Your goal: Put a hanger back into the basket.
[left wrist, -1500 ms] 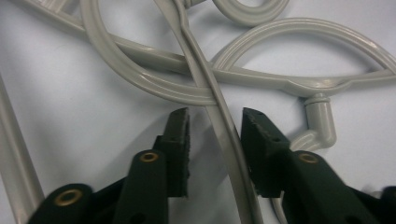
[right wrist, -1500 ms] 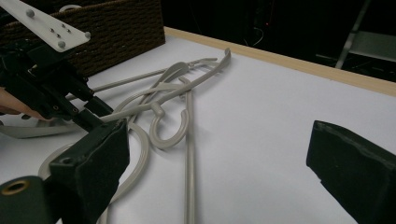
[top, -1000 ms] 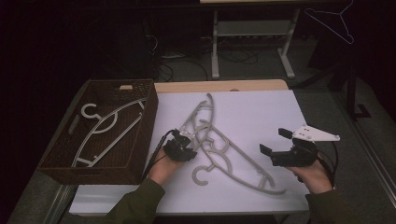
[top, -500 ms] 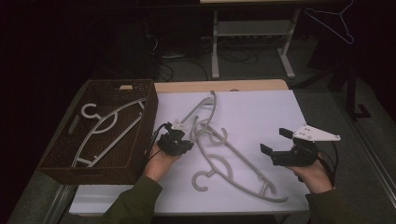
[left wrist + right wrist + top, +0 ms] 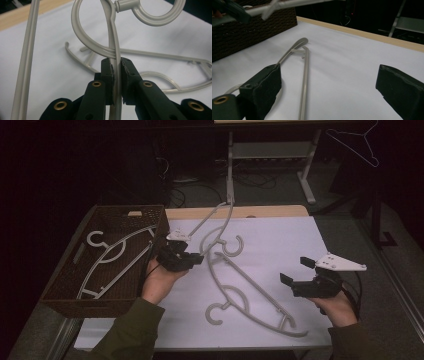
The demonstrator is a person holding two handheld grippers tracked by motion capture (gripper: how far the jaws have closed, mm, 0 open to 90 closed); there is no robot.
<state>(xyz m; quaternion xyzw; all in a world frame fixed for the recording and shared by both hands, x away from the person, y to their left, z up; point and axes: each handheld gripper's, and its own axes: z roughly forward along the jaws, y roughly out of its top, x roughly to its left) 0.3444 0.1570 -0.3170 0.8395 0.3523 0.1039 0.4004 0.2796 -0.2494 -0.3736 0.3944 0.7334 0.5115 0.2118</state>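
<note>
My left gripper [image 5: 181, 256] is shut on the arm of a grey plastic hanger [image 5: 207, 219] and holds it tilted above the white table sheet, beside the basket. In the left gripper view the pads [image 5: 110, 68] pinch that hanger [image 5: 113, 32] edge-on, its hook curling above. A second grey hanger [image 5: 250, 285] lies flat on the sheet between my hands, and its arm [image 5: 305, 75] runs between the right jaws. My right gripper [image 5: 296, 271] [image 5: 329, 72] stands open at the right, low over the sheet, with nothing pressed by its pads.
A dark woven basket [image 5: 65, 300] sits at the table's left with another grey hanger [image 5: 107, 252] inside; its wall [image 5: 249, 32] shows beyond the right jaws. The white sheet [image 5: 280, 240] is bare at the back right. A metal stand and cables lie past the far edge.
My left gripper has risen with the hanger, lifting it off the sheet and a little toward the basket. The second hanger stays on the table. The right gripper has not moved.
</note>
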